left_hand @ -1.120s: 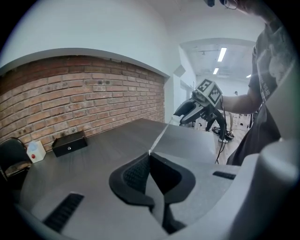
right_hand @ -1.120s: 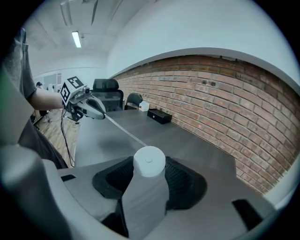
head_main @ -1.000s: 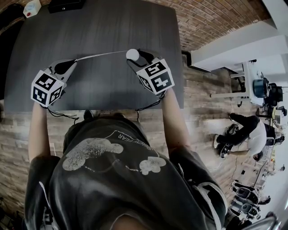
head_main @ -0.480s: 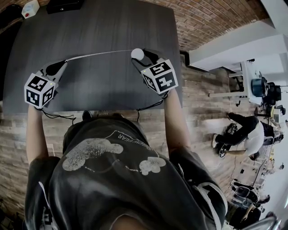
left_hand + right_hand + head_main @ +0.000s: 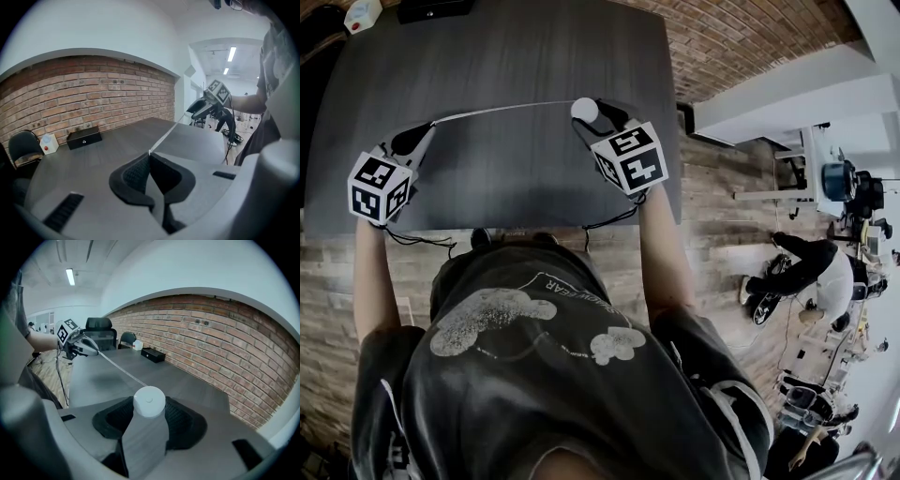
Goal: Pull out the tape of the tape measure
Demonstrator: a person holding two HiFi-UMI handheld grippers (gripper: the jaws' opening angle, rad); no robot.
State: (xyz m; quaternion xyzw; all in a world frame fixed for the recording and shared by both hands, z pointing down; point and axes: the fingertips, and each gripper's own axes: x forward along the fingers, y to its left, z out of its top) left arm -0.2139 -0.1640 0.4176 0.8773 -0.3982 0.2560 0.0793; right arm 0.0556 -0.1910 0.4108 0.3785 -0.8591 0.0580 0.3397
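Far left, the left gripper (image 5: 429, 125) has drifted further out toward the edge of the tabletop (image 5: 516, 56) over the last second. Most of that travel came early; in the last half second it barely shifts. Its fingers are pressed tight together, and the left gripper view shows the thin end of the tape (image 5: 502, 111) pinched right at their tips.

Moving across, the tape runs as one pale, straight line over the dark tabletop. It is noticeably longer than it was a second ago, and it looks taut rather than sagging. From above I can't say for sure whether it clears the surface or skims it.

On the right, the tape measure (image 5: 584, 110), a small white round case, sits wedged between the fingers of the right gripper (image 5: 592, 117). They stand wide and clamp its sides. That gripper has nudged only slightly rightward.

So the pull is working. A good stretch of tape is out, and the spreading seems to be levelling off.
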